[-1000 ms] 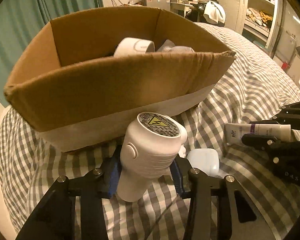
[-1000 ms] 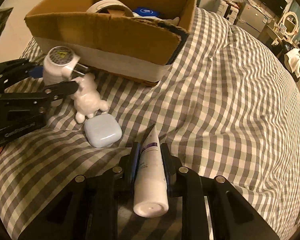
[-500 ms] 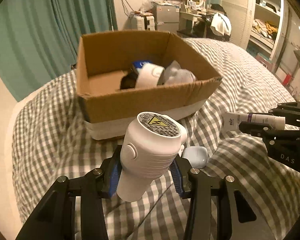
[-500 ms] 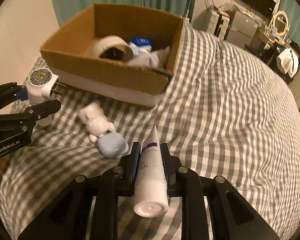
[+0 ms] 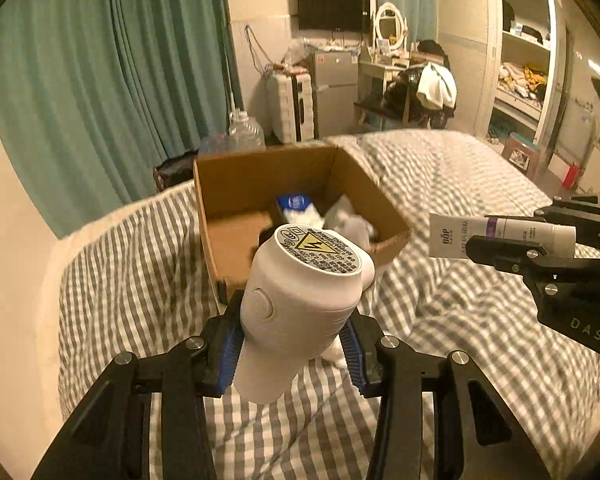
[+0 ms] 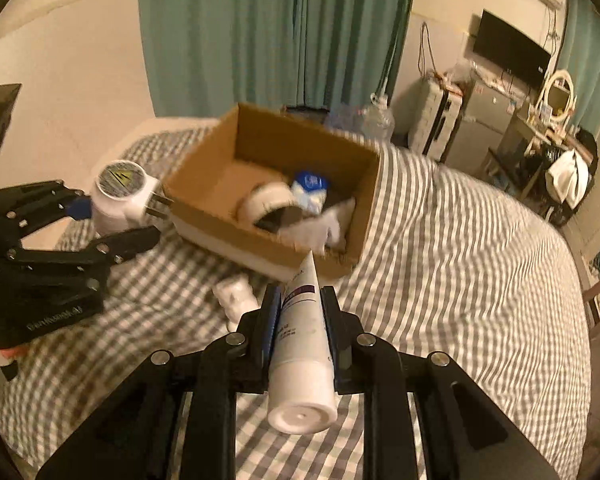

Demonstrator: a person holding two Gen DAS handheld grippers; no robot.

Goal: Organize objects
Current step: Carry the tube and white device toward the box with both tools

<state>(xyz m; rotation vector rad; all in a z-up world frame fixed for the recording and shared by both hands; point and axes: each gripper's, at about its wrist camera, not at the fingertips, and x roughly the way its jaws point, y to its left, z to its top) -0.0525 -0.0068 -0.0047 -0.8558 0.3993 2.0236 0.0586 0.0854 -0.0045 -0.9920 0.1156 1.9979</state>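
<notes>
Broadly, a bed [image 5: 440, 168] covered in a grey-and-white checked sheet fills both views, with teal curtains [image 5: 100, 80] hanging behind it. On the sheet sits an open cardboard box [image 6: 204, 184] with a pale band along its lower front wall. Inside the box lie a roll of white tape [image 6: 266, 202], a blue-capped item [image 6: 310, 182] and some crumpled white things that are too blurred to name.

Both grippers are raised above the sheet, on the near side of the box. The left gripper [image 5: 292, 350] is clamped on a white plug-in device [image 5: 300, 300], its blue-padded fingers [image 5: 228, 354] pressing the body from both sides; the round end with a yellow warning label faces the camera, and in the right wrist view two metal prongs stick out of the device toward the box wall. The right gripper [image 6: 300, 320] is closed on a white tube [image 6: 304, 336] with a purple band, held about mid-length, its flat cap end toward the camera and its crimped end pointing at the box's near rim.

Below and between the two grippers, a small white figurine [image 6: 236, 296] lies on the sheet just in front of the box, blurred
</notes>
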